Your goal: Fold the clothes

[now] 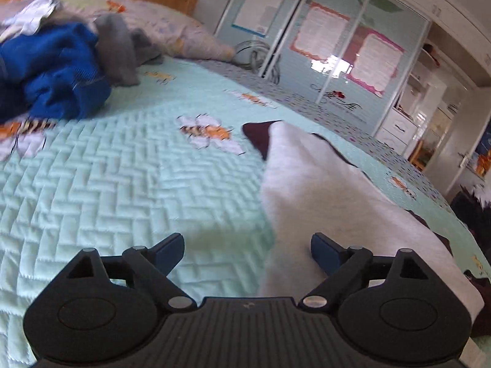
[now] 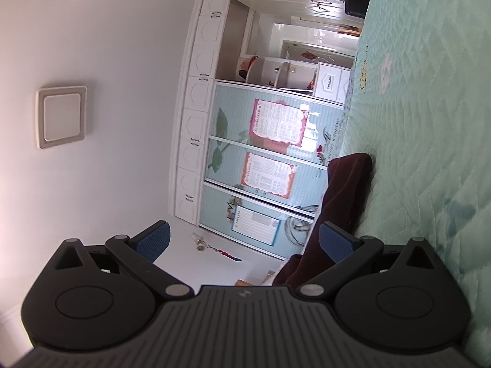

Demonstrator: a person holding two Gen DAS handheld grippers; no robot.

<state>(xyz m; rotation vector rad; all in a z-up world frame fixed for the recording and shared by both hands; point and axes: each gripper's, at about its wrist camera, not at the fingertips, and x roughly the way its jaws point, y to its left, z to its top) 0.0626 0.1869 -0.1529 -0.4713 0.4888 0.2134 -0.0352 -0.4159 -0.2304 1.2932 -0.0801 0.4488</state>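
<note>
So I'm between grabs right now, as far as I can judge. The garment (image 1: 322,190) I'm working on lies on the green quilted bedspread (image 1: 129,184), pale grey side up with dark maroon peeking out at its far corner and along its right edge. It looks partly folded already, though I can't tell how many folds are in.

My left gripper (image 1: 247,251) hovers low over the near edge of that garment, jaws spread wide, nothing between them. Its right pad (image 1: 323,253) sits over the grey cloth; whether it's actually touching, I can't say.

My right gripper (image 2: 244,240) is rolled sideways, so the bed runs down the right of its view. It's wide open too and empty. A maroon bit of the garment (image 2: 340,196) stands up just ahead of it, by the right finger, not pinched.

Next move, I reckon: drop both onto an edge of the cloth, close on it, and carry it across for another fold.

The pile of unfolded stuff, a blue piece (image 1: 52,70) and a grey one (image 1: 122,52), waits well apart near the pillow (image 1: 172,27).
</note>
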